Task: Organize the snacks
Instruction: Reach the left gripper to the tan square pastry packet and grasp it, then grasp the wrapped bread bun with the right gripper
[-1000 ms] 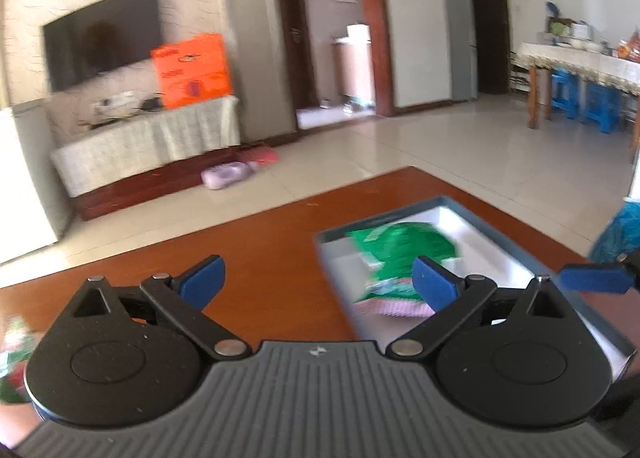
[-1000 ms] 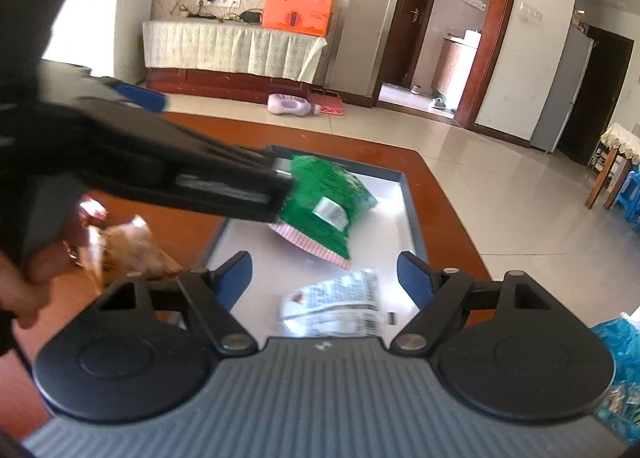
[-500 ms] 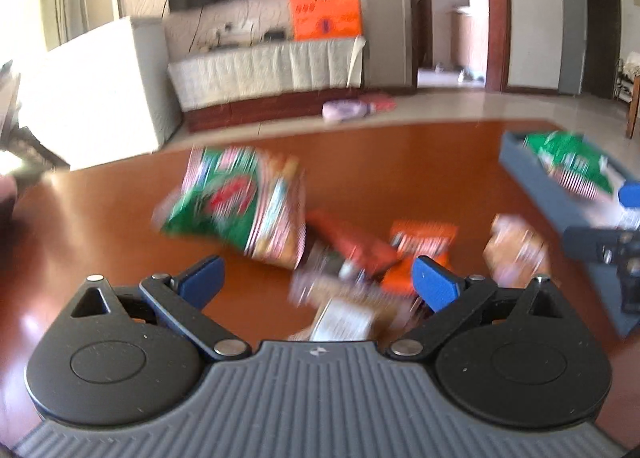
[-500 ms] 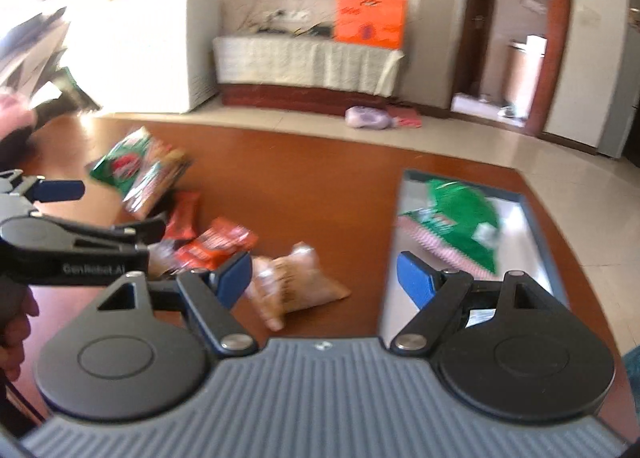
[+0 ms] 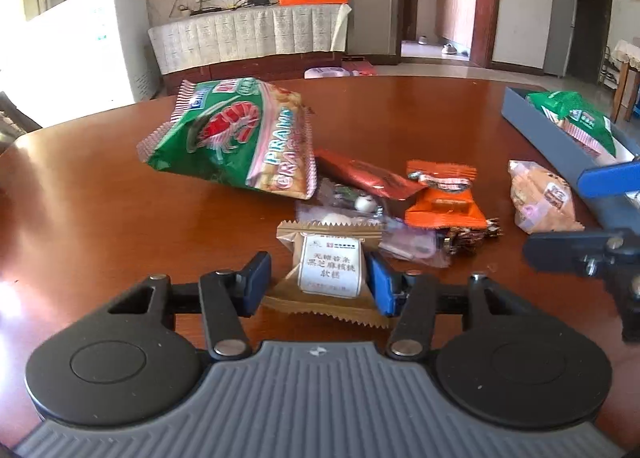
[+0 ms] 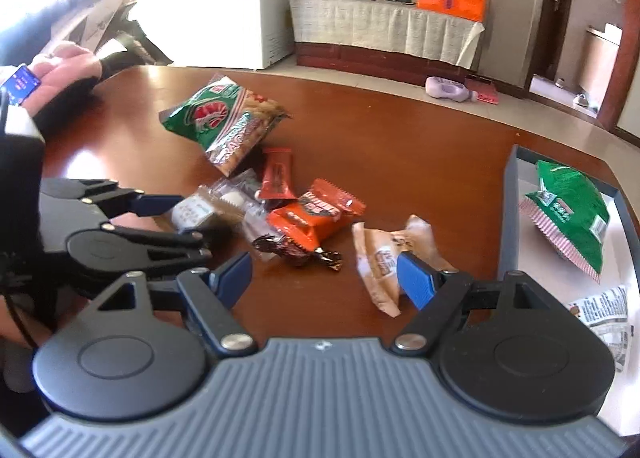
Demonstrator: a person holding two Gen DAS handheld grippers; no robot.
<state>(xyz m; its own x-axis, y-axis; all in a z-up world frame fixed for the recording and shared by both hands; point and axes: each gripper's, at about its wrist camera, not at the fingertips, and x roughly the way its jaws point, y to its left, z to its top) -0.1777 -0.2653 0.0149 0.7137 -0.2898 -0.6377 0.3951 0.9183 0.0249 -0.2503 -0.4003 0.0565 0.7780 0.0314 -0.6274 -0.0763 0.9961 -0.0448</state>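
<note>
A pile of snacks lies on the brown table (image 5: 100,217). My left gripper (image 5: 318,286) is open, its fingers around a tan packet with a white label (image 5: 328,270); the right finger touches it and the left finger stands just off it. Behind it are a green prawn-cracker bag (image 5: 236,137), a red bar (image 5: 368,173) and an orange packet (image 5: 444,205). My right gripper (image 6: 324,278) is open and empty, its right finger beside a beige pastry packet (image 6: 384,258). The grey tray (image 6: 508,217) at the right holds a green bag (image 6: 572,213) and a white packet (image 6: 604,314).
A dark-wrapped candy (image 6: 296,250) and clear wrappers (image 5: 400,238) lie in the pile. My left gripper also shows in the right wrist view (image 6: 132,217). A white chest freezer (image 5: 96,37) and a TV bench (image 5: 248,33) stand beyond the table.
My left gripper swung from the tray to the snack pile, dropped low and narrowed around the tan packet. My right gripper turned left from the tray toward the pile.
</note>
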